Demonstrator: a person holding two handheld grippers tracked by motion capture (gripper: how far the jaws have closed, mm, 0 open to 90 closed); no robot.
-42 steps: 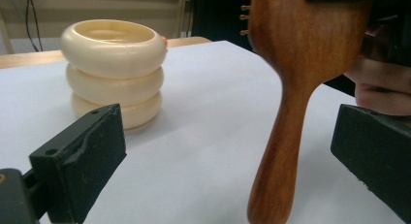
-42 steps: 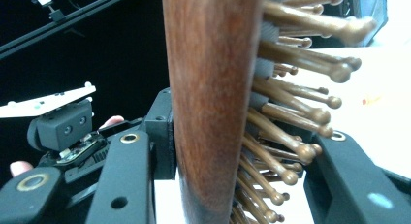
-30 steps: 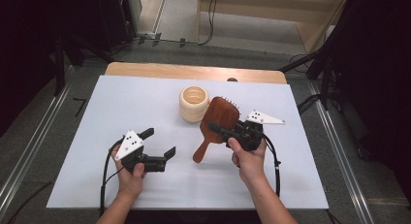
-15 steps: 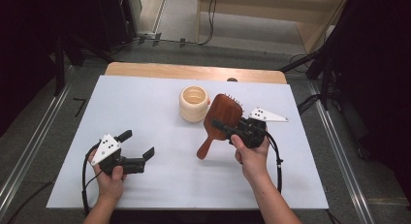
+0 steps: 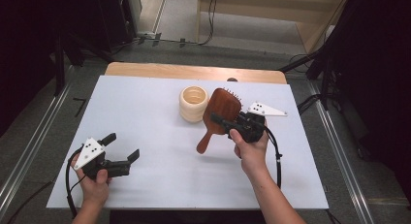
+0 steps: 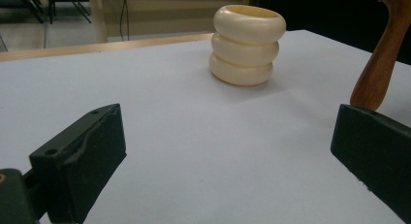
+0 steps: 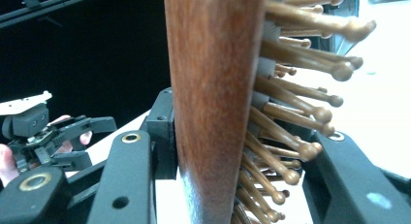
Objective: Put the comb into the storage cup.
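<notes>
While left tongs (image 5: 121, 147) gape low, right tongs (image 5: 220, 123) clamp the raised hairbrush (image 5: 220, 110).

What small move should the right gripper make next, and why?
Probably carry the wooden hairbrush over the cream ringed cup and tip its handle down. The right gripper clamps the brush head, lifted beside the cup; the left gripper waits open, apart.

even overhead light, dark surroundings; hairbrush (image 7: 213, 107) blurred close up, soft shadows on white table (image 5: 145, 112)
</notes>
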